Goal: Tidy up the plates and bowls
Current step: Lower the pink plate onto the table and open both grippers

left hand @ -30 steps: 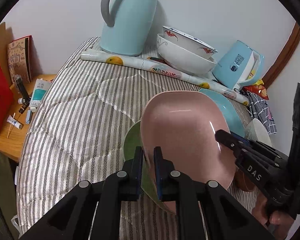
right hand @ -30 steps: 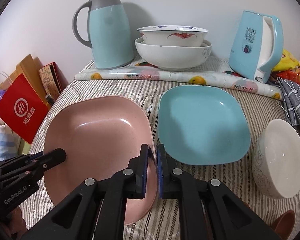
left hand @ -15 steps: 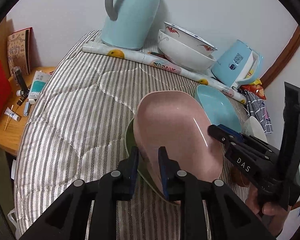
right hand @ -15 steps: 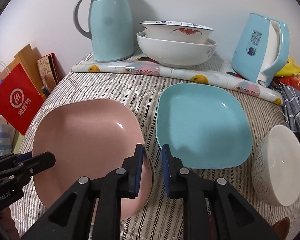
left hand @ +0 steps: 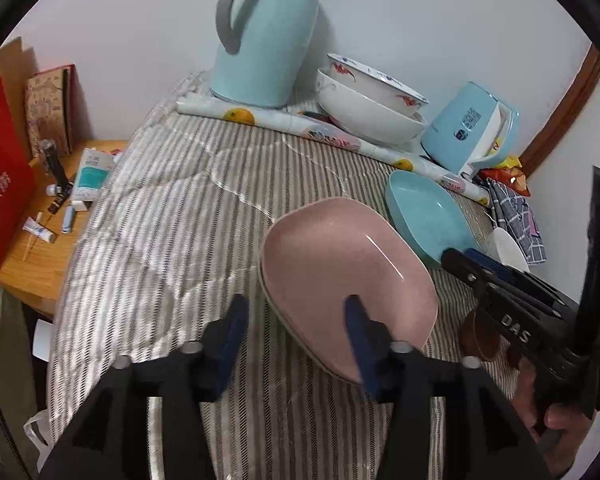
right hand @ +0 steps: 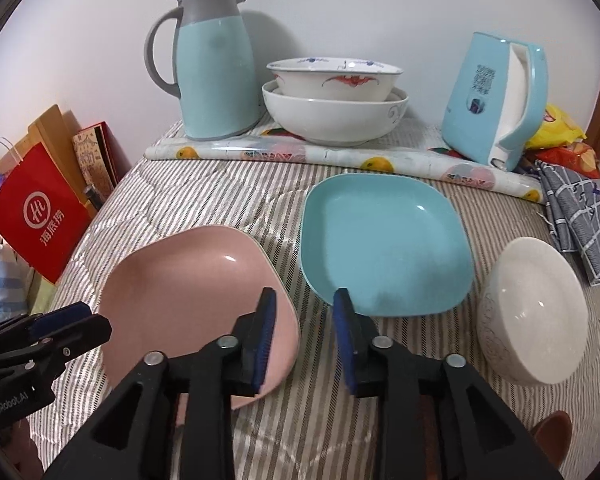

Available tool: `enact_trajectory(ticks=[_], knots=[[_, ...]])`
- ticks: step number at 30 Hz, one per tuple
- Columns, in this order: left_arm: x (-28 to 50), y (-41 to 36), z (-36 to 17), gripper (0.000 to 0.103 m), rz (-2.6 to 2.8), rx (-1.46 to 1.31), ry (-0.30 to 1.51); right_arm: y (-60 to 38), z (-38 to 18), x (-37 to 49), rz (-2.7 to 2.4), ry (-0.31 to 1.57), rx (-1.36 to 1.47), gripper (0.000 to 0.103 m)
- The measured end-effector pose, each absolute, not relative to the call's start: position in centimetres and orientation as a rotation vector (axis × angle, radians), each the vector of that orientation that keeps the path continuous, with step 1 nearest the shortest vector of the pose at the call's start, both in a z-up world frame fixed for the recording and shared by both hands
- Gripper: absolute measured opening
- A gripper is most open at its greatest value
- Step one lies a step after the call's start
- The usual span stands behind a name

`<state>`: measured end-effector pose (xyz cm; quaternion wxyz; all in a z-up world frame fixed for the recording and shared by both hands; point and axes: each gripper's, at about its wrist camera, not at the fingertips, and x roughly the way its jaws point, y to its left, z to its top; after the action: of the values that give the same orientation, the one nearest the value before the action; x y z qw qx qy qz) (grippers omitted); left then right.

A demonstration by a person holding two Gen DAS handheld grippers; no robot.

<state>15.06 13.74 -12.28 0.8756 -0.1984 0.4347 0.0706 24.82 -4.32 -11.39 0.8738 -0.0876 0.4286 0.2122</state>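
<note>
Pink plate lies nested on another plate whose pale-green rim just shows under its left edge, both resting on the striped cloth. Left gripper: jaws have just been opening, now wide; plate's near rim sits between the pads but neither pad presses it, so released. Right gripper: jaws have also just been opening, now parted, straddling bare cloth between the pink plate's right edge and the blue plate; nothing held. Blue plate lies flat just beside the pink stack; white bowl tips on its side to the right; two large bowls already stacked at the back near the thermos jug. Judgement: pink plate placed, blue plate likely next. Risks: the cloth looks soft and quilted, so a stack could rock or slide if a finger catches a rim on the way out; the left gripper's inner pad hangs over the plate's basin and could drag it; the tilted bowl might roll if bumped
</note>
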Motion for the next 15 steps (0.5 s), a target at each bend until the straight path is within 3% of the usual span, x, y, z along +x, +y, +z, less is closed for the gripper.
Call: enact_trajectory(ticks=[4, 6, 15], knots=[[14.5, 13.2, -11.1, 0.057, 0.170, -0.374, 0.893, -5.3, -10.2, 23.7, 0.430, 0.873, -0.162, 0.039], [14.3, 12.9, -10.5, 0.059, 0.176, -0.367, 0.892, -5.8, -9.7, 23.2, 0.418, 0.860, -0.160, 0.053], [14.8, 11.0, -7.8, 0.074, 0.206, -0.327, 0.892, -10.0, -7.3, 22.9, 0.334, 0.827, -0.074, 0.059]])
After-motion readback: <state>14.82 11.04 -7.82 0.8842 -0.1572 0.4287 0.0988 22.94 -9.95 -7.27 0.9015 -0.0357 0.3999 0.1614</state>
